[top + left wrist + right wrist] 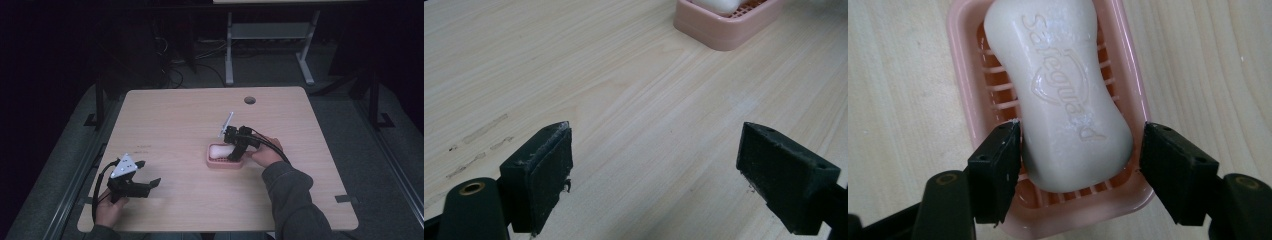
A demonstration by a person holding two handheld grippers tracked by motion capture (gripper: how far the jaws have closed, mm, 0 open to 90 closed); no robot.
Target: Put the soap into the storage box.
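At the left, the left hand-held gripper sits low over the table, well to the left of the soap dish and nearer the person's edge than the dish; its jaws stand wide apart with nothing between them, bare wood showing in the gap in the left gripper view, where a corner of the soap dish lies far off beyond the jaws; a grey three-cornered plate rides on top of it, and the person's left hand grips it from the near edge. Toward the middle of the table lies the pink soap dish, and in it rests a white bar of soap, lying lengthwise on the dish's slatted floor; in the right gripper view the soap bears raised lettering and a shield mark on its upper face. Just right of the dish comes the right hand-held gripper, pointing down into the dish; its jaws straddle the near end of the soap; the left jaw sits right against the soap's side, whether touching I cannot tell, while the right jaw stands clear of it with a gap, so the jaws are apart and not clamped. The person's right hand holds that gripper from the right of the dish.
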